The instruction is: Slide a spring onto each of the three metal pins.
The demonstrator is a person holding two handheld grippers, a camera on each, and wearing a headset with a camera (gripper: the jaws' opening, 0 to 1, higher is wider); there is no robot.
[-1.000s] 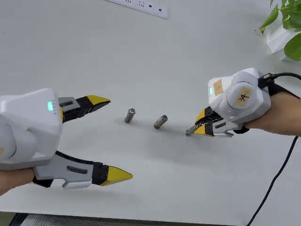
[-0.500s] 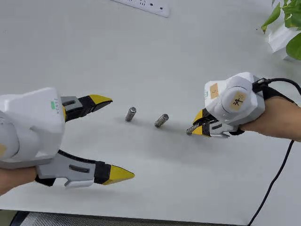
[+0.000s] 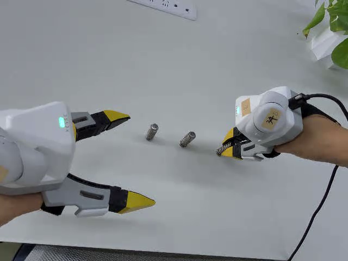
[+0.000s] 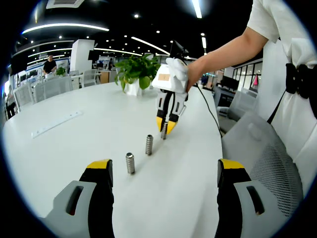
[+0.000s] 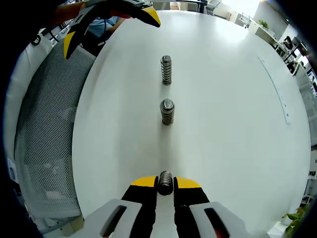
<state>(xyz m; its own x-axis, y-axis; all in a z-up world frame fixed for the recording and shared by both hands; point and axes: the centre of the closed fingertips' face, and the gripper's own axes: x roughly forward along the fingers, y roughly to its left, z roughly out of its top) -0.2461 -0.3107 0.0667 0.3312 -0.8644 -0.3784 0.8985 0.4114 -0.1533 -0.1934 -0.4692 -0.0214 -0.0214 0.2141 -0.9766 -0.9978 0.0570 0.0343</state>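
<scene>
Two metal pins wearing springs stand on the white table: one pin [image 3: 151, 131] [image 4: 130, 162] [image 5: 166, 69] to the left, the other [image 3: 187, 139] [image 4: 149, 144] [image 5: 168, 111] beside it. My right gripper [image 3: 229, 148] [image 5: 165, 184] [image 4: 166, 127] is shut on a third pin with a spring [image 3: 223, 149] [image 5: 165, 182] [image 4: 163, 131], its low end at the tabletop. My left gripper [image 3: 126, 159] [image 4: 163, 171] is open at the near left, its yellow fingertips wide apart and holding nothing.
A white power strip [image 3: 163, 7] [image 4: 55, 124] lies at the table's far edge. A potted plant [image 3: 331, 32] [image 4: 135, 72] stands at the far right. A black cable [image 3: 321, 206] trails from the right gripper toward the near edge.
The right gripper has rolled slightly while staying by the third pin. The left gripper and the two standing pins have kept their places.
</scene>
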